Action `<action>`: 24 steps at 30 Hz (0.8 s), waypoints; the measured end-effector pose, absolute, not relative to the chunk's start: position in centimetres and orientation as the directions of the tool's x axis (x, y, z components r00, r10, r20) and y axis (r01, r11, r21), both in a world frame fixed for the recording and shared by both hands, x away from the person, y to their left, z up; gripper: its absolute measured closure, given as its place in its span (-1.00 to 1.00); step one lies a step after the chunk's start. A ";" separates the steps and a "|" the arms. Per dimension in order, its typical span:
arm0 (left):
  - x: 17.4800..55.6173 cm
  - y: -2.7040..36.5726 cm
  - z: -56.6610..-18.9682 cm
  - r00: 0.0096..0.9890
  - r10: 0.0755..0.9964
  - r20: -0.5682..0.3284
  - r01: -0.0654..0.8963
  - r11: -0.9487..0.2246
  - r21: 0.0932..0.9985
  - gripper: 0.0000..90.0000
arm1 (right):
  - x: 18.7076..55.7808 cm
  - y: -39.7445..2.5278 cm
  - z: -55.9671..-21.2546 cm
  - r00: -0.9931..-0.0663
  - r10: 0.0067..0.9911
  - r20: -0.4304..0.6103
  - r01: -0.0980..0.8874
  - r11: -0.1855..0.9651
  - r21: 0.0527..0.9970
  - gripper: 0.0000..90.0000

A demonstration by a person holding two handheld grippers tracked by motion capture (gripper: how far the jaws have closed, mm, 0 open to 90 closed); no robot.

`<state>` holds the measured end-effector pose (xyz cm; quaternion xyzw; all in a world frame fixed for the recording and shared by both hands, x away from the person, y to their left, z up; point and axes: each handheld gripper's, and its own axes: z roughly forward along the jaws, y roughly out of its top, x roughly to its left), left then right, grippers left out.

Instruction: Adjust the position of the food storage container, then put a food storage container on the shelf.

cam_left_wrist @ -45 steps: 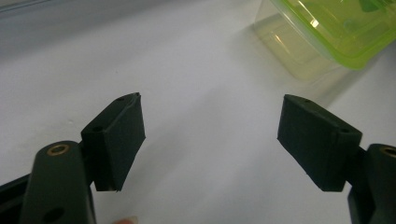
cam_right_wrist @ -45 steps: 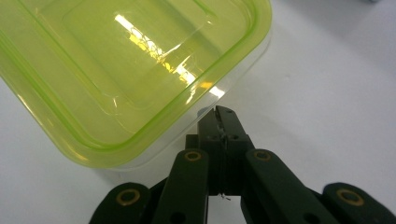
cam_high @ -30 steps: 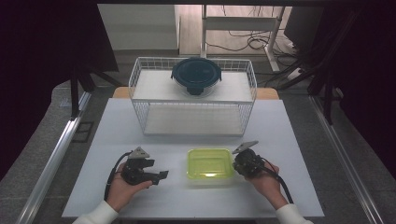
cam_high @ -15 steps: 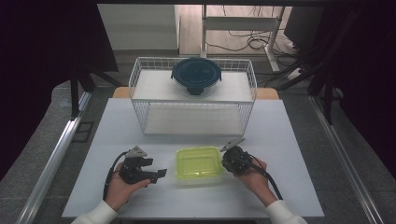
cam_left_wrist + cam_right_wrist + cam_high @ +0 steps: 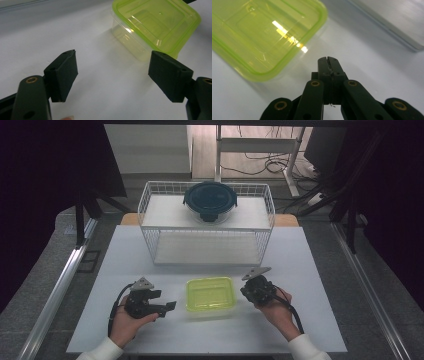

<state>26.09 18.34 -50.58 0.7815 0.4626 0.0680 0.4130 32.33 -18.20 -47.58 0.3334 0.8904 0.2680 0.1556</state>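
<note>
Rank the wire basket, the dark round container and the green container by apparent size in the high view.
1. wire basket
2. dark round container, green container: look alike, and differing distances from the camera leave their order unsure.

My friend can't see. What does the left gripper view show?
A clear box with a lime-green lid sits on a white table, just beyond the left gripper. Its two black jaws stand wide apart, holding nothing.

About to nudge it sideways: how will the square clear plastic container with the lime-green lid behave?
The square clear plastic container with the lime-green lid looks empty, so probably light and apt to slide on the smooth white table. Its low, flat-bottomed shape should resist tipping.
</note>
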 end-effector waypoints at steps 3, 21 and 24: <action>26.1 18.3 -50.5 0.562 0.780 -0.277 0.666 -0.228 0.711 -0.49 | 31.7 -19.4 -47.1 -0.709 0.700 -0.086 0.515 0.596 0.616 0.97; 25.7 18.7 -50.1 0.545 0.770 -0.332 0.677 -0.171 0.716 -0.52 | 32.0 -21.3 -46.0 -0.621 0.754 0.214 0.616 0.302 0.727 -0.34; 25.8 18.7 -49.9 0.549 0.757 -0.354 0.678 -0.156 0.718 -0.52 | 32.2 -21.0 -46.3 -0.616 0.748 0.246 0.636 0.289 0.715 -0.33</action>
